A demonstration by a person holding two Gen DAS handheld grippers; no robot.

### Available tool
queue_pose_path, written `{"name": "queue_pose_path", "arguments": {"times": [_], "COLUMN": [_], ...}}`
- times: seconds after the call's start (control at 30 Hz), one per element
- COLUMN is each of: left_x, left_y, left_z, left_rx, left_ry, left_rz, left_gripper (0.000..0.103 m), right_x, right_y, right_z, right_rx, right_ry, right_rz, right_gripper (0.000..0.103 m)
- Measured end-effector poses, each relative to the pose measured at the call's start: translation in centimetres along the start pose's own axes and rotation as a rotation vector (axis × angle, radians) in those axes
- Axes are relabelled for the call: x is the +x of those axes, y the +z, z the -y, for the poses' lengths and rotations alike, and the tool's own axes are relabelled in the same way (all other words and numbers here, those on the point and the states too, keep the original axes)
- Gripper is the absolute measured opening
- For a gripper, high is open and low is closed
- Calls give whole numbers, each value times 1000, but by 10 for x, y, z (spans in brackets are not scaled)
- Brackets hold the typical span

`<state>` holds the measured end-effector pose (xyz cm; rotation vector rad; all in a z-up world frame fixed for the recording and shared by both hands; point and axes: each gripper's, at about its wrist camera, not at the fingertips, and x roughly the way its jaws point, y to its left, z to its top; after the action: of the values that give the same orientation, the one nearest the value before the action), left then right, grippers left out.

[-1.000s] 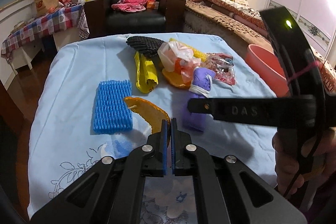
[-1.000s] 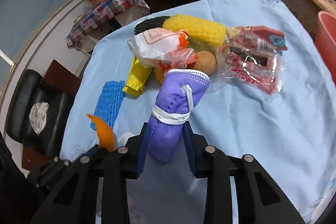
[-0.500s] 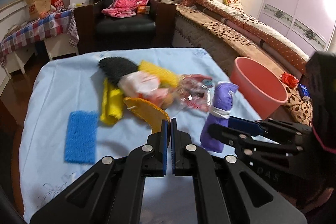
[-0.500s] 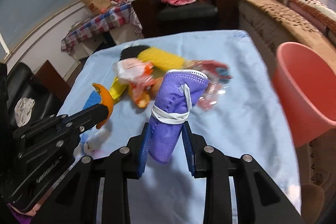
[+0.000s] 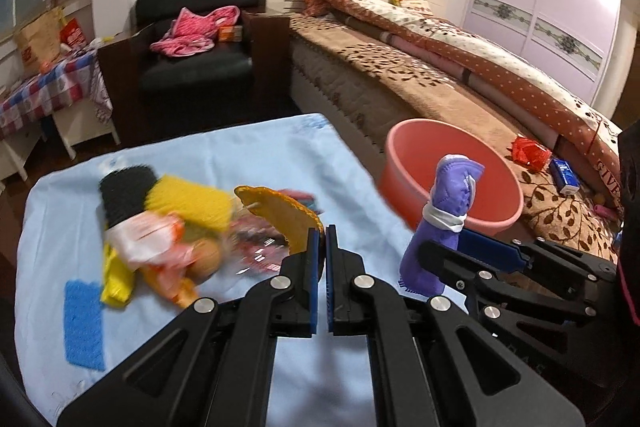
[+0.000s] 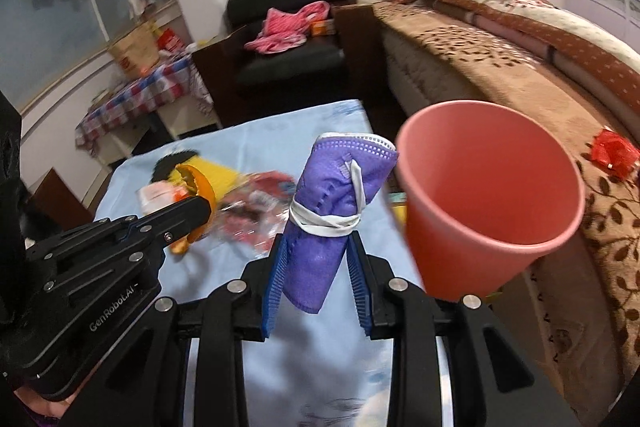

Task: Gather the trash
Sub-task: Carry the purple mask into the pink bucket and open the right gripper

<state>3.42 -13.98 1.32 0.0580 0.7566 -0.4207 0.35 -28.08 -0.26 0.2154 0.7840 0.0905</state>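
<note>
Aloft above the blue-clothed table (image 5: 256,155), a rolled purple face mask (image 6: 328,215), bound with its own white ear loop, stands upright between the blue pads of the right gripper (image 6: 318,281), whose jaws pinch its lower half. Its top reaches level with the rim of the pink bucket (image 6: 492,203) just to its right, beside the table's edge. To the left, the left gripper (image 5: 323,275) has its jaws pressed together on the edge of a curved piece of orange peel (image 5: 280,215), lifted clear of the cloth. Beneath and beyond both tools, blurred by motion, the remaining litter sits in a heap on the table: a black foam net (image 5: 126,195), a yellow foam net (image 5: 192,203), a white-and-orange plastic bag (image 5: 148,233), a crinkled clear wrapper with red print (image 5: 260,251), a yellow wrapper (image 5: 116,279), and, apart near the table's left edge, a blue foam net (image 5: 84,323). Behind stand a black armchair (image 5: 200,39) strewn with pink clothing (image 5: 196,31), and a bed (image 5: 440,67) along the right.
</note>
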Motion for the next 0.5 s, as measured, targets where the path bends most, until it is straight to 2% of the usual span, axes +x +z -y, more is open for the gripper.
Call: {"name": "queue_pose_path", "arguments": {"times": [0.3,0.43,0.5], "left_x": [22,31,34], "left_y": [25,36,42], "left_z": [42,61,70], "left_rx": [60,75,72], "left_ry": [-45,-101,-153], "left_rz": [28,53,69], "left_gripper": [3,3,3], "right_x": [-8,-12,-12], "right_y": [18,25,29], "right_z": [51,72,86], "right_rx": [66,89,107], "right_ry": [-81,-117,-136], "right_rz": [51,73,80], "right_gripper": [30,30,30]}}
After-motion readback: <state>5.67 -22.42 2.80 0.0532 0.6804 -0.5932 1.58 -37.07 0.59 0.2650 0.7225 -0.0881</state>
